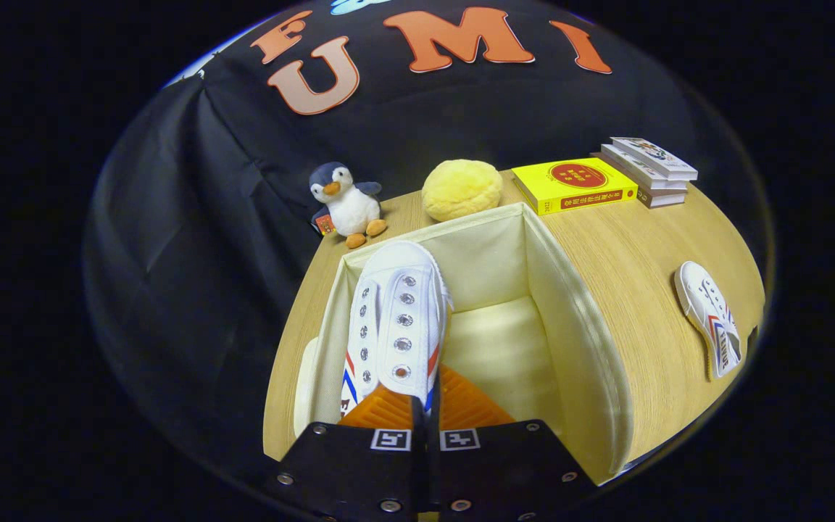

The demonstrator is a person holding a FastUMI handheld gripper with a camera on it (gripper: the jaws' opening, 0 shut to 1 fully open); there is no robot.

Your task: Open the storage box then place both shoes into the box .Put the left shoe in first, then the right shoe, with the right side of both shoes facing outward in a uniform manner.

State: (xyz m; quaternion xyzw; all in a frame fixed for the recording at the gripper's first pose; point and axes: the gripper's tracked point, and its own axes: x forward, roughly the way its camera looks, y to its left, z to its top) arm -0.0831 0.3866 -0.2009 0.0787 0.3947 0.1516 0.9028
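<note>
gripper view is looking down over a light wood-grain table (635,275) that's sitting against the black cloth wall (193,217) of the booth, which is draping down in folds past the table's far edge.

biggest thing on the table is the storage box (577,341), a cream fabric bin with its top open, so you're seeing straight down to its pale floor. its near wall is running right up under the gripper.

the gripper (426,417) is hanging over the box's near end with its fingers pinching a white shoe (399,312) at its heel end. both fingers are looking pressed against it, one on each side, with barely any gap between them. the shoe is sitting over the left half of the box, close to that side wall. its long axis is running straight away from the fingers, toe pointing toward the far wall of the box and the plush toys beyond it. the eyelet side is facing up at the camera, and red and blue stripes are showing on both flanks near the fingers. can't tell if it's touching the box floor or hovering.

the other shoe (711,319) is lying on its side on the bare table well right of the box, stripes showing.

beyond the box: a yellow book (577,185) lying flat, a small stack of books (653,170) just beside it, a round yellow plush (461,190) touching the box's far wall, and a little penguin plush (345,203) standing near the cloth.
</note>
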